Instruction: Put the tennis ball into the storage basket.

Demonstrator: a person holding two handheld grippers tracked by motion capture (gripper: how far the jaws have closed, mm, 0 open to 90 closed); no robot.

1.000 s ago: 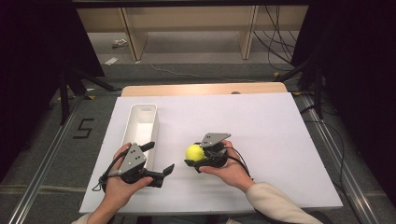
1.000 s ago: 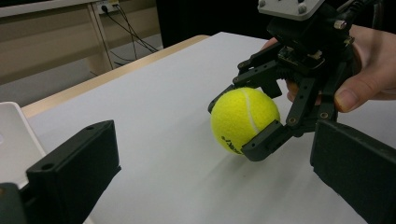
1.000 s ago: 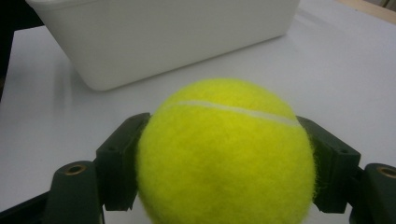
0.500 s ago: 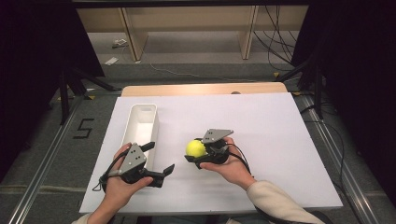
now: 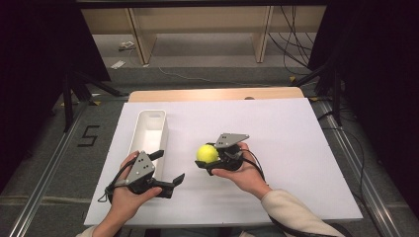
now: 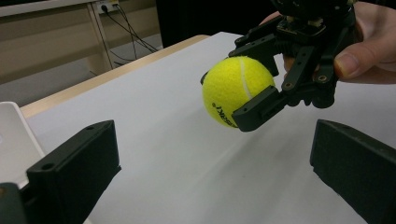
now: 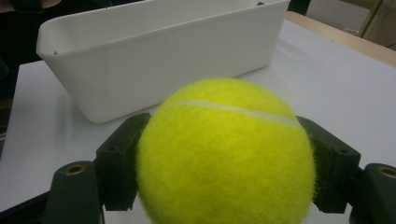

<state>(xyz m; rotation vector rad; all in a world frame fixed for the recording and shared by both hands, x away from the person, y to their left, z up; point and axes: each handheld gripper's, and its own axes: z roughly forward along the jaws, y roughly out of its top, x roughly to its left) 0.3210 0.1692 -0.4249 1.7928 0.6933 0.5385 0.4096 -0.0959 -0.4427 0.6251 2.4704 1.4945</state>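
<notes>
Yellow felt ball: a tennis ball is clamped between the jaws of the right gripper, lifted off the white table, just right of the white bin.
Grip: the ball is squeezed at its widest part, one jaw on each side, so it looks secure.
Left gripper: its jaws are spread wide with nothing between them; it is held low near the bin's near end.
Likely step: the ball is judged to be bound for the bin.
How to do it well: the ball should be carried over the bin's rim, lowered inside, then let go.
Risk: a high drop could bounce it out.
</notes>
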